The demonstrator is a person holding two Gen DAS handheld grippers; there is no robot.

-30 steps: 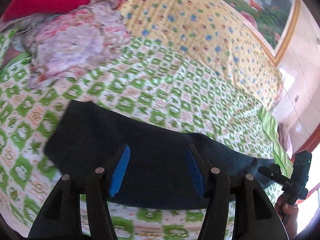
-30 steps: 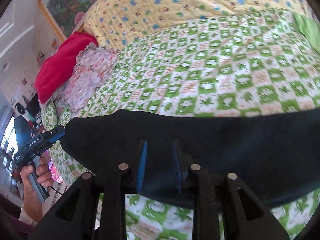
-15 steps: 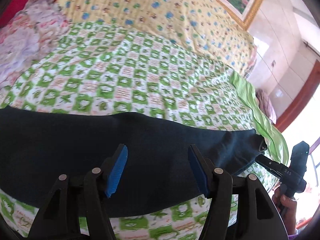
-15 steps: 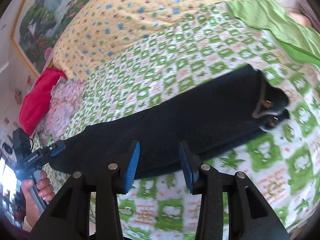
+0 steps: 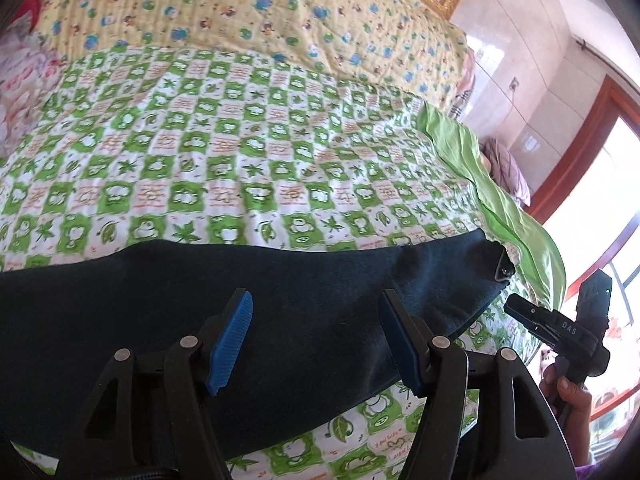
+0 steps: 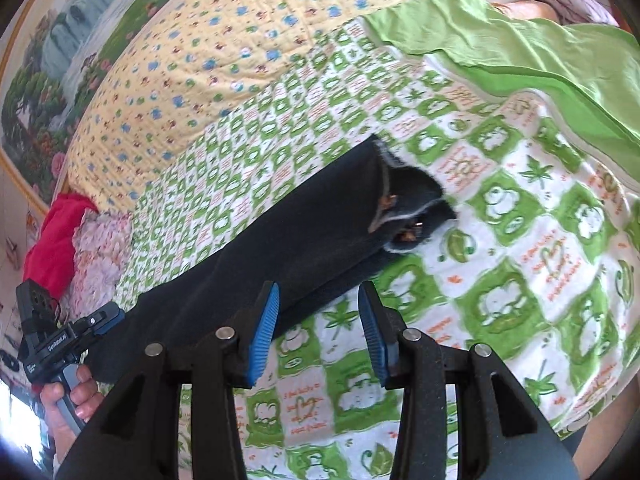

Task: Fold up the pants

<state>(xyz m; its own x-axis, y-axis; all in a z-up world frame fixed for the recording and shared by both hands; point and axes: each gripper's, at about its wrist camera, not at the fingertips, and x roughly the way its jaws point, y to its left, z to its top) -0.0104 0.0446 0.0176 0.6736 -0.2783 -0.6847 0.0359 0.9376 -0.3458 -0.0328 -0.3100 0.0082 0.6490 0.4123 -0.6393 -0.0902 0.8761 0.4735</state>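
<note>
Dark navy pants lie flat in a long strip along the near edge of the bed, folded lengthwise. Their waistband end points right. My left gripper is open and empty, hovering over the middle of the pants. My right gripper is open and empty, just off the pants' near edge by the waistband end, above the sheet. The right gripper also shows in the left wrist view, and the left gripper shows in the right wrist view at the pants' far left end.
The bed has a green and white checked sheet. A yellow patterned quilt lies at the back. A plain green cloth lies at the right end. A red and floral pile sits at the left end.
The right gripper has opened and let go of the pants, then moved right toward the waistband end. The left gripper has swung right along the pants. The pants now lie flat.
</note>
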